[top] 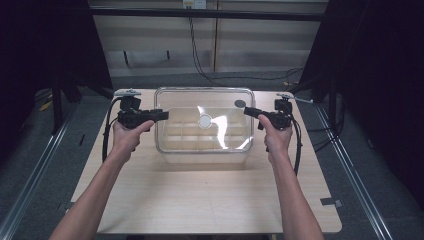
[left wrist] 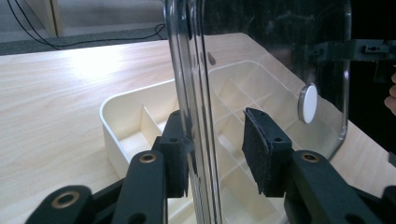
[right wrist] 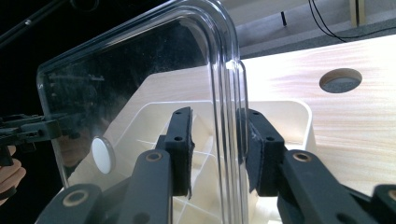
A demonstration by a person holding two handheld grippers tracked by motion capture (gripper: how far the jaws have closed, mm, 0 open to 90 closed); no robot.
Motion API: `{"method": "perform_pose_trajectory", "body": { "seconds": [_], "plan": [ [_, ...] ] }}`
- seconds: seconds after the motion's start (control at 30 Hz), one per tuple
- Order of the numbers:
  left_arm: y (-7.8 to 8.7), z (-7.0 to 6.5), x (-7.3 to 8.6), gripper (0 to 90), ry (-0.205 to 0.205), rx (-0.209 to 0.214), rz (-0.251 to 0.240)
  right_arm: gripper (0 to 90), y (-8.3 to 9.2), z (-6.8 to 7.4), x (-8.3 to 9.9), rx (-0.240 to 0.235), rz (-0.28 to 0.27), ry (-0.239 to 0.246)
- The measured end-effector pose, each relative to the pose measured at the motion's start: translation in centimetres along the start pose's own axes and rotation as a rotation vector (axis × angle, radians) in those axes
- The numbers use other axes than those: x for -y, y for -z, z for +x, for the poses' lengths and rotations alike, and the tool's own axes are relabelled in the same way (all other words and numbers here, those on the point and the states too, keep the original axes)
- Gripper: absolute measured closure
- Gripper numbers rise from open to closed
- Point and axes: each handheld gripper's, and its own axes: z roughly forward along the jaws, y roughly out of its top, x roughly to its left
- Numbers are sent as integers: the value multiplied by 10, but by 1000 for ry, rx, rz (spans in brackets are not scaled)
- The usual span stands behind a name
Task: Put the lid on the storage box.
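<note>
- Left gripper (top: pixel 161 115): held level at the clear lid's (top: pixel 202 120) left edge; jaws spread, rim between the pads (left wrist: pixel 256 149), one pad apparently touching.
- Right gripper (top: pixel 248 111): mirrored at the right edge; jaws astride the rim, contact unclear.
- Lid: above the white divided box (top: pixel 200 150) on the wooden table (top: pixel 200 200).
- Glare obscures the box compartments.

Clear lid (top: pixel 202 120) above cream divided tray (left wrist: pixel 140 122)
</note>
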Motion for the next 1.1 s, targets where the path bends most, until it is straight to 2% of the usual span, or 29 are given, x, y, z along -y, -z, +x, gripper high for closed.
{"method": "perform_pose_trajectory", "body": {
  "seconds": [0.03,0.2,0.33,0.37,0.63,0.8,0.83,0.9,1.1],
  "plan": [
    [-4,3,0,611,13,6,-2,662,-1,-2,0,2,-3,1],
    [-10,9,-1,607,28,21,7,659,-7,-8,0,-1,11,-8],
    [-13,13,0,599,35,20,17,648,-12,-10,-2,18,28,-5],
    [-16,16,0,598,52,26,19,642,-15,-10,-2,25,34,-5],
    [-28,30,3,579,86,24,44,628,-27,-17,-4,57,67,-8],
    [-30,32,3,580,80,9,50,614,-32,-21,-2,72,91,-25],
    [-31,34,5,580,99,7,53,610,-34,-21,-1,79,90,-19],
    [-33,36,6,580,111,7,50,604,-35,-21,-1,88,91,-14],
    [-38,41,9,578,132,6,63,590,-41,-25,2,107,107,-16]
  ]
}}
